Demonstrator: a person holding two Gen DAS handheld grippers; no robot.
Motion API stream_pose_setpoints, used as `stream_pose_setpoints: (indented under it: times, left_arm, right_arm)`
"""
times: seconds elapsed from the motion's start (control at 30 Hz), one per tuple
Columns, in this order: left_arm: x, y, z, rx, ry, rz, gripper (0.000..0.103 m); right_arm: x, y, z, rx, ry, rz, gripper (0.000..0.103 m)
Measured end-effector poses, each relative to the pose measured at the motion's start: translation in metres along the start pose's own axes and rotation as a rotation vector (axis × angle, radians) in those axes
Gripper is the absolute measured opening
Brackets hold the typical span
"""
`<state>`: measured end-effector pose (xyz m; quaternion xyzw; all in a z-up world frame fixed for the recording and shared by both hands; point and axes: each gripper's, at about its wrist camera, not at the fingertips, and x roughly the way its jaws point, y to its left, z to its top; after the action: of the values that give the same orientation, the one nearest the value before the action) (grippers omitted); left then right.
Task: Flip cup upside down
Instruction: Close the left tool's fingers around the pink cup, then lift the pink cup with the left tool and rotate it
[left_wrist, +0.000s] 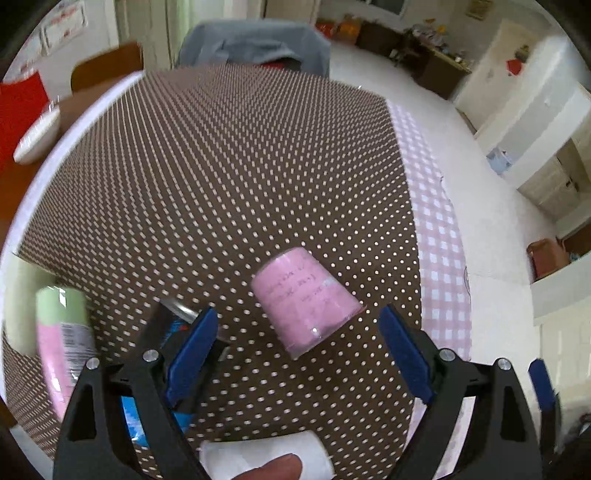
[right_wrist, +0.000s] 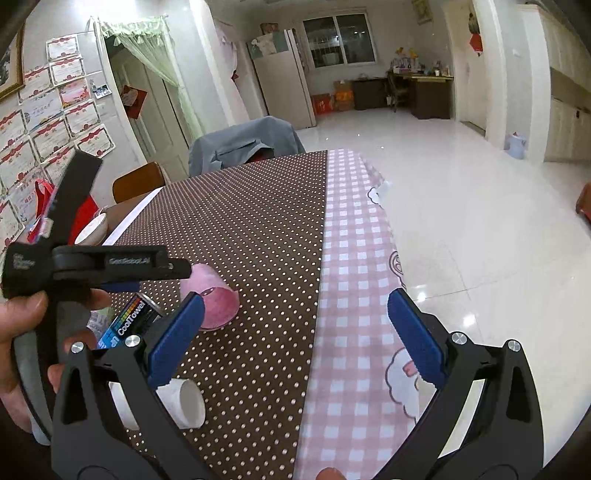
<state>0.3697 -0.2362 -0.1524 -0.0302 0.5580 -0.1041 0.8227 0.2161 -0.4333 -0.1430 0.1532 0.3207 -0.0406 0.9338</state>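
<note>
A pink cup (left_wrist: 306, 301) stands upside down on the brown dotted tablecloth (left_wrist: 236, 177), base up and rim down. My left gripper (left_wrist: 299, 325) is open and hovers just above it, with the cup between the blue pads and apart from them. In the right wrist view the cup (right_wrist: 212, 301) sits left of centre, partly hidden by the left gripper's black body (right_wrist: 92, 264) above it. My right gripper (right_wrist: 295, 317) is open and empty, held to the right of the cup above the tablecloth.
A white cup (right_wrist: 184, 402) lies on its side near the front edge. A blue CoolTowel pack (right_wrist: 125, 325) lies left of the pink cup. A pink and green bottle (left_wrist: 62, 332) stands at the left. A pink checked cloth (right_wrist: 354, 280) covers the table's right side. A grey-draped chair (right_wrist: 243, 144) stands behind.
</note>
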Motion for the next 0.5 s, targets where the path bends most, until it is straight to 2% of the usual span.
stream_pose_setpoints:
  times: [0.17,0.5]
  left_arm:
    - [0.031,0.009,0.006,-0.092,0.095,-0.013,0.088]
    - [0.074,-0.004,0.015,-0.145,0.194,-0.046,0.088]
  right_arm:
    - [0.011,-0.008,0.000,0.021,0.019,0.015,0.097]
    - [0.018,-0.014,-0.002,0.047,0.033,0.030,0.097]
